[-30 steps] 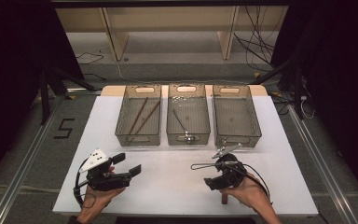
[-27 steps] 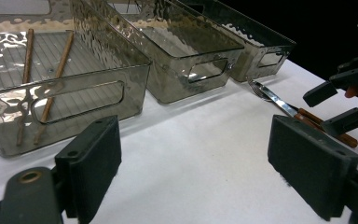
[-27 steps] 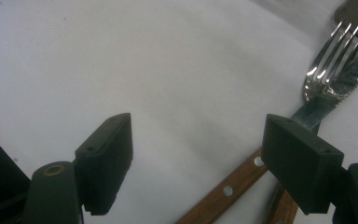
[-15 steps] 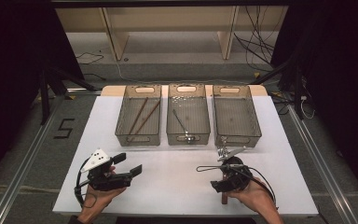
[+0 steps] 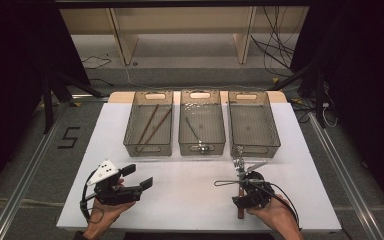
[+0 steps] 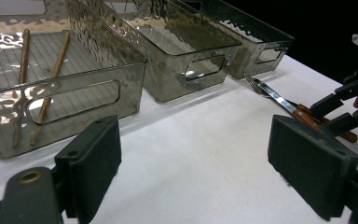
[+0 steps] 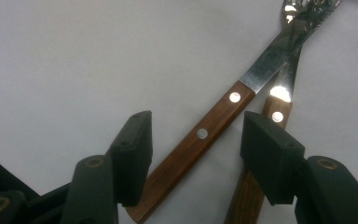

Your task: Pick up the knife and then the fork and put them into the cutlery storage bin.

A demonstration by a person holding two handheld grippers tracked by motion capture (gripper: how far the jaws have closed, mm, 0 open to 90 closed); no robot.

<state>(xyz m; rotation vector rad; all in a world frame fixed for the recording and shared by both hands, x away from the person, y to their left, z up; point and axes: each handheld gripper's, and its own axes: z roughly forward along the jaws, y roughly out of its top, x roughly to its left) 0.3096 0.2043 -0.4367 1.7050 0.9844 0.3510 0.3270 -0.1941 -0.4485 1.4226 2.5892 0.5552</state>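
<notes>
- High view first: I have the right gripper (image 5: 240, 176) low over the near right part of the white table (image 5: 190, 200), just in front of the right-hand bin (image 5: 254, 122).
- Under it I see two pieces of cutlery with brown wooden handles, lying crossed on the table.
- Right gripper view: the knife (image 7: 205, 135) has a riveted wooden handle and a steel blade running up to the far right; the fork (image 7: 279, 100) lies partly under that blade, its tines at the top edge.
- My right jaws have just been closing. They stand about half open astride the knife handle, and the pads don't press on it yet.
- The fork handle passes beneath the right-hand jaw.
- Left gripper (image 5: 132, 180) rests in my left hand at the near left, jaws wide apart and holding nothing.
- Left gripper view: the cutlery tips lie just beside the right-hand bin's near corner.
</notes>
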